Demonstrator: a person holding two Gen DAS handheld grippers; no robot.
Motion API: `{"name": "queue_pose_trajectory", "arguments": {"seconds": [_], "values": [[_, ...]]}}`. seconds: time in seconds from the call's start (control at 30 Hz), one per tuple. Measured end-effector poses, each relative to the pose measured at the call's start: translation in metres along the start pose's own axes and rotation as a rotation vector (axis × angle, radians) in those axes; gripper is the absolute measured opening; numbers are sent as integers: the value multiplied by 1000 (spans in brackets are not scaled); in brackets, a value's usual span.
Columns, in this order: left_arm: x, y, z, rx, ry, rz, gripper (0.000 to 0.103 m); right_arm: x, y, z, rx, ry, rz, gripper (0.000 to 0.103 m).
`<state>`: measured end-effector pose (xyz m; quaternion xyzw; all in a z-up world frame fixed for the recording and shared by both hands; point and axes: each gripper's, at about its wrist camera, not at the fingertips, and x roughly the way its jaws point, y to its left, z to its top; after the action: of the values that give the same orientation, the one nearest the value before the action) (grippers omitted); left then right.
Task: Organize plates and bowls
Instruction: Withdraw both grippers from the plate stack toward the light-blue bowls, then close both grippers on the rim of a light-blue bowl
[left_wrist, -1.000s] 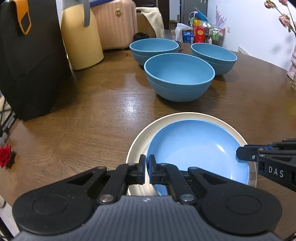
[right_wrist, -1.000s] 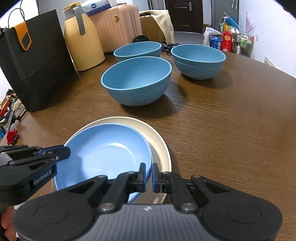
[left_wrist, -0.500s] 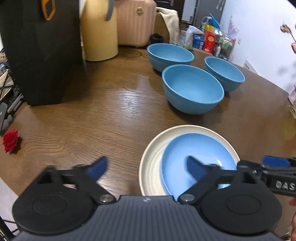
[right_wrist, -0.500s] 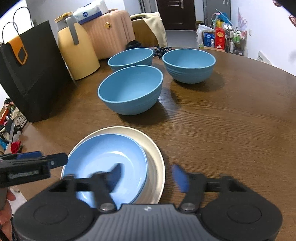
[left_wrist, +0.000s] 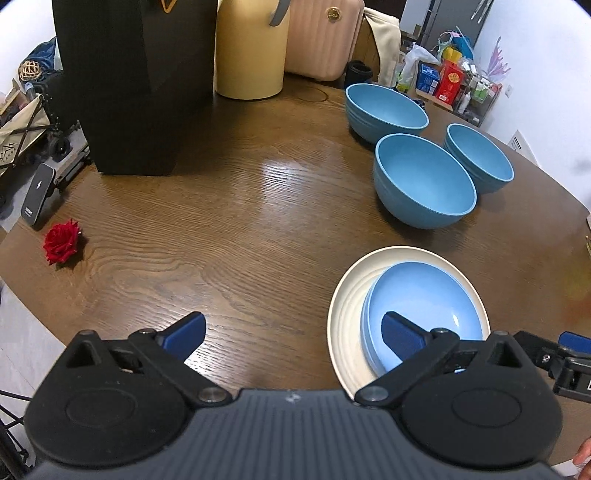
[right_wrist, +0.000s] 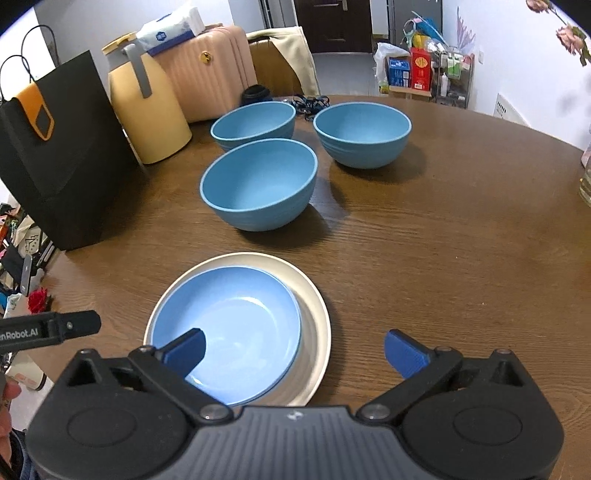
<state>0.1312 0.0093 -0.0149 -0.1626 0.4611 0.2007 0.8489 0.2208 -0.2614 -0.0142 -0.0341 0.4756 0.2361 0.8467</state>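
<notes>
Both grippers have let go of the blue plate since a second ago: then each pair of jaws was pinched together at its near rim, and now the left gripper stands fully apart with nothing between its pads, while the right gripper is still spreading, also with nothing clamped. Both views also take in more of the table than before, so the hands seem to have lifted away.

That blue plate now sits nested in the cream plate, pushed toward the left of it so that a wider crescent of cream shows on the right. The pair lies at the near edge of the wooden table. In my judgement the plate stacking is done and the bowls come next.

Beyond the plates stand three blue bowls, all separate and upright: the nearest bowl, the far left bowl and the far right bowl. They are close together but not nested.

Farther left are a black paper bag, a yellow jug and a pink suitcase; a red rose lies near the left table edge.

Each gripper body covers the near rim of the plates, so whether the blue plate sits flat there cannot be told. The right gripper shows only as a sliver at the right edge of the left wrist view.
</notes>
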Motion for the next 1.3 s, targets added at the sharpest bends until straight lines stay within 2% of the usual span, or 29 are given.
{"name": "queue_pose_trajectory", "arguments": {"seconds": [0.23,0.47,0.7,0.8,0.93,1.13,1.3], "values": [[-8,1,13,-3,-2,-14,103,-11,1,9,10,-8,-9,103],[-9,-13,42,-9,-27,-19,103,-11,-10,37,35,-13,-31,103],[-5,-35,77,6,-58,0,103,7,-27,78,79,-7,43,103],[3,-43,92,7,-41,-10,103,16,-26,96,68,-5,27,103],[17,-58,115,55,-34,-24,103,30,-19,114,52,3,-71,103],[57,-69,156,127,-9,-60,103,64,-20,134,141,44,-105,102],[103,-72,181,188,48,-61,103,98,-18,146,209,80,-158,98]]}}
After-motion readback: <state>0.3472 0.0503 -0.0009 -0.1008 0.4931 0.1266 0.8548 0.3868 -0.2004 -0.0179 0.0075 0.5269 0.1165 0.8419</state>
